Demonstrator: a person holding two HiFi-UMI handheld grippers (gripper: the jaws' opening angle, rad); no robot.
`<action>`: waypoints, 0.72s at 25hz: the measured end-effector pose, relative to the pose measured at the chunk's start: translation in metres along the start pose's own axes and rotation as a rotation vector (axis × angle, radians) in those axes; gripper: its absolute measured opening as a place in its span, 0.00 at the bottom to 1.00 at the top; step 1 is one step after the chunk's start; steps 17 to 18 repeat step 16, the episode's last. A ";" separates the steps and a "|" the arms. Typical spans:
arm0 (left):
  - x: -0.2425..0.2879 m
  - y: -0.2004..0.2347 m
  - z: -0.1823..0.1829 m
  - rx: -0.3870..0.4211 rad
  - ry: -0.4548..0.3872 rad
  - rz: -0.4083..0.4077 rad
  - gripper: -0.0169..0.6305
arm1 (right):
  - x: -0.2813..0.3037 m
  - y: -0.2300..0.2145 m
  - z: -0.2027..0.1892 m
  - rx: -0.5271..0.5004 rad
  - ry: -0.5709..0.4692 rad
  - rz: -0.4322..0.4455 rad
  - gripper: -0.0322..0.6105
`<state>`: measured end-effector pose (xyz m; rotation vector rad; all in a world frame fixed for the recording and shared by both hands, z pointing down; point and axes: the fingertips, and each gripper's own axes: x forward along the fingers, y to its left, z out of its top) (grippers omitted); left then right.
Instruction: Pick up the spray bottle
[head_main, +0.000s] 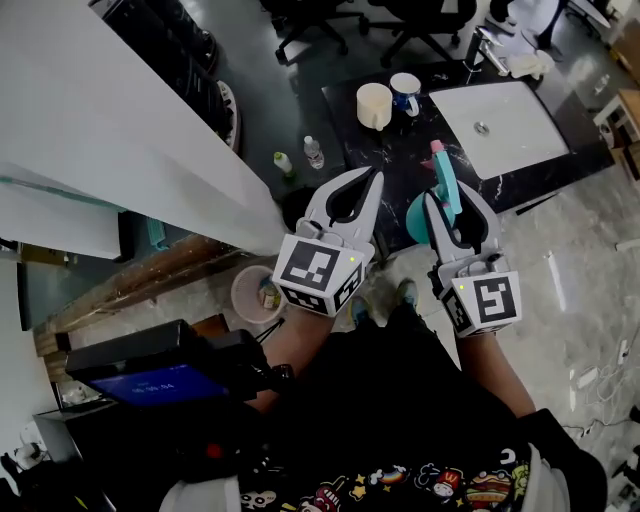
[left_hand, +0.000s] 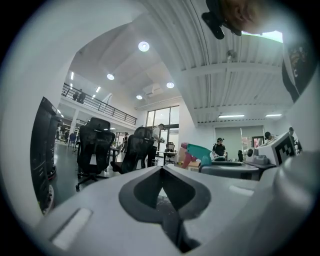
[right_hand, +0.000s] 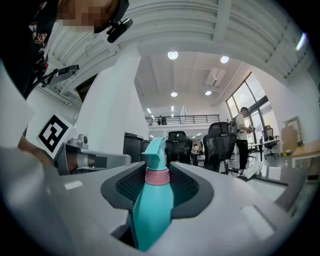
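While the left hand-held gripper (head_main: 368, 178) sits closed, the right hand-held gripper (head_main: 450, 196) clamps the spray bottle (right_hand: 152, 200).

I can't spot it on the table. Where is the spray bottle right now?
The teal spray bottle is clamped in the right tongs, held up at the head view's centre-right, just beside the shut left tongs.

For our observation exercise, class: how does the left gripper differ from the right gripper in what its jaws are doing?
The left gripper's jaws meet at the tips, while the right gripper's jaws stand apart. The left gripper holds nothing, while the right gripper clamps a teal spray bottle. In the head view the left gripper leans rightward and the right gripper leans slightly leftward. Both are pale grey and of the same shape.
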<state>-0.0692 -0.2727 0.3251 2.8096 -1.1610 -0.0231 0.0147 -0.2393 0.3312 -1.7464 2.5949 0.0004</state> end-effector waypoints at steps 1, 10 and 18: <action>-0.001 0.001 0.001 0.005 0.000 0.001 0.03 | 0.001 0.000 0.000 0.002 -0.004 -0.006 0.32; -0.003 0.011 -0.006 0.020 0.024 0.007 0.03 | 0.009 0.003 -0.012 -0.003 0.021 -0.024 0.32; -0.006 0.001 -0.016 0.001 0.071 -0.001 0.03 | 0.003 0.008 -0.019 0.020 0.064 -0.021 0.32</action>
